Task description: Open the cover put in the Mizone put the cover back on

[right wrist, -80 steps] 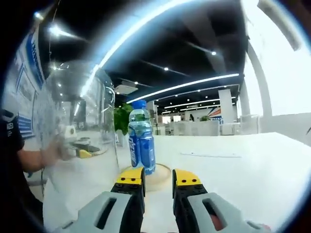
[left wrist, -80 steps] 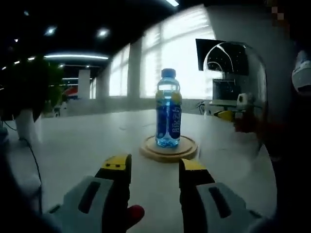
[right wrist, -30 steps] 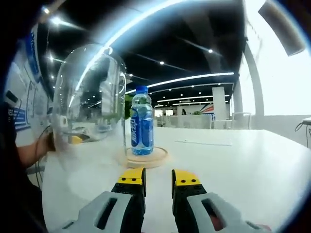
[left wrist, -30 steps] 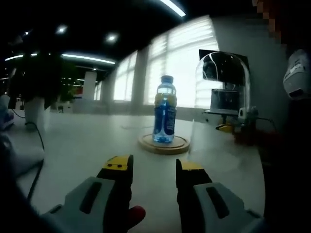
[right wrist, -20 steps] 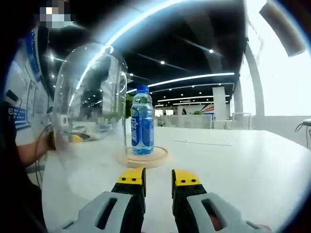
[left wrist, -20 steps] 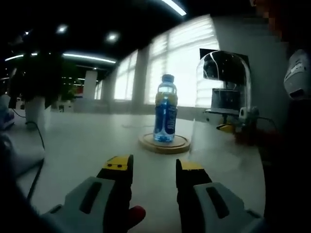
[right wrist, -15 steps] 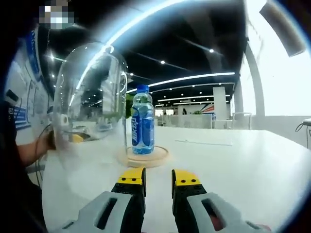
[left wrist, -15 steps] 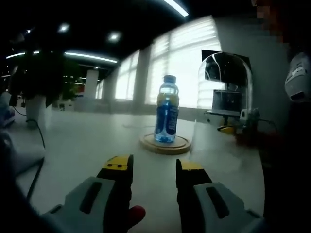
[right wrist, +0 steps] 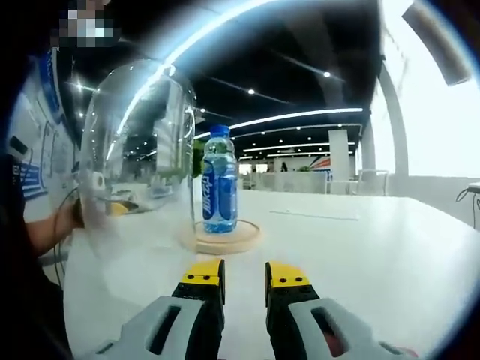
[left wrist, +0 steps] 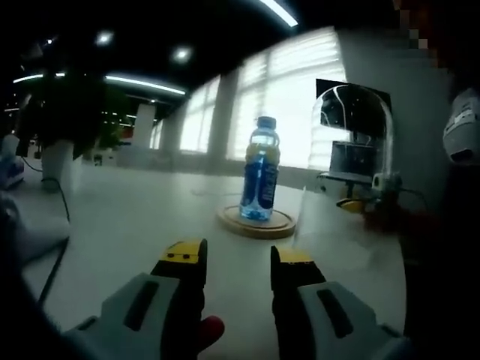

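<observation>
A blue Mizone bottle with a blue cap stands upright on a round wooden base on a white table. In the right gripper view the same bottle stands on the base. The clear glass dome cover is off the base, close beside it, with a person's hand at its far side. The left gripper view has the dome right of the bottle. My left gripper and right gripper sit low over the table, short of the base, both open with nothing between the jaws.
A person's dark sleeve fills the right edge of the left gripper view. A cable runs along the table at the left, near a potted plant. Bare white tabletop stretches to the right of the base.
Since 2.7 s ago both views have drawn back, so bottle and dome look smaller. Over the last second the views only drift slightly. Both grippers' jaws keep the same gap.
</observation>
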A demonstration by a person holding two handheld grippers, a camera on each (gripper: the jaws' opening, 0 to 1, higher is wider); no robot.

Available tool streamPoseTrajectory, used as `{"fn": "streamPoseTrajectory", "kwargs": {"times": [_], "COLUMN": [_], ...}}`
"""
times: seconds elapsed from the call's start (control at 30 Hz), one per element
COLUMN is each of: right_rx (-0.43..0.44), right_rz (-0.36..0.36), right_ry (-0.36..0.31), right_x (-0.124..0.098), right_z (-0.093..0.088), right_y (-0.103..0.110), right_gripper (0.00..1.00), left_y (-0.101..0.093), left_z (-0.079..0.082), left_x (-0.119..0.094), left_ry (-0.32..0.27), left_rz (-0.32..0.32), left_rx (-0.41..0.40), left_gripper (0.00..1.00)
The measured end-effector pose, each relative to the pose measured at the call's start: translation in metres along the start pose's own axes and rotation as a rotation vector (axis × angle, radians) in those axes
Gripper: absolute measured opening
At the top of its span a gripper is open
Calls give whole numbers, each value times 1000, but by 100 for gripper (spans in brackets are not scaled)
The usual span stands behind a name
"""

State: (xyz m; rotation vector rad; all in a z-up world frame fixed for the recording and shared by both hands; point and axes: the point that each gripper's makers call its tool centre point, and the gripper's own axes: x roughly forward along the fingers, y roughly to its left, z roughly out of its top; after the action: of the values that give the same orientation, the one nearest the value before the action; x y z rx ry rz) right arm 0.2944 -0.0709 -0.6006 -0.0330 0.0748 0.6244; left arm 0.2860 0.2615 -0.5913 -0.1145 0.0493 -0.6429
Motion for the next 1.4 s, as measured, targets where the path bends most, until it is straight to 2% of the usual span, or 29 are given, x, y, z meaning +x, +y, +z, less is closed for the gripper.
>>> {"fn": "streamPoseTrajectory", "kwargs": {"times": [0.2, 0.3, 0.37, 0.5, 0.57, 0.67, 0.87, 0.97, 1.07, 1.13, 1.23, 1.4], "right_rx": [-22, -17, -13, -9, -6, -14, -16, 2, 16, 2, -19, 12], "right_rz": [13, 19, 22, 37, 50, 83, 95, 104, 141, 219, 283, 376], "right_ry": [10, 6, 5, -20, -29, -39, -65, -75, -86, -108, -116, -161], "right_x": [1, 1, 1, -1, -1, 1, 0, -2, -5, -9, -14, -23], "right_z": [-2, -1, -1, 4, 6, 9, 15, 18, 22, 27, 30, 42], "right_y": [4, 5, 5, 6, 6, 10, 8, 6, 7, 18, 29, 45], "right_gripper": [15, 15, 15, 15, 15, 15, 19, 20, 21, 23, 26, 31], "left_y": [-1, -7, -9, -12, -19, -28, -33, -37, -44, -51, -59, -75], "left_z": [2, 3, 6, 10, 9, 7, 13, 16, 18, 20, 20, 28], "left_x": [-1, -2, -2, -4, -4, 0, 0, 0, 1, 3, 6, 5], "left_ry": [-11, -19, -26, -44, -40, -26, -43, -41, -35, -38, -27, -55], "left_rz": [-3, -24, -27, -32, -68, -102, -127, -148, -179, -207, -234, -315], "left_rx": [2, 43, 105, 99, 76, 100, 89, 87, 89, 81, 102, 75], "left_gripper": [28, 29, 36, 37, 36, 37, 45, 45, 44, 44, 44, 45]}}
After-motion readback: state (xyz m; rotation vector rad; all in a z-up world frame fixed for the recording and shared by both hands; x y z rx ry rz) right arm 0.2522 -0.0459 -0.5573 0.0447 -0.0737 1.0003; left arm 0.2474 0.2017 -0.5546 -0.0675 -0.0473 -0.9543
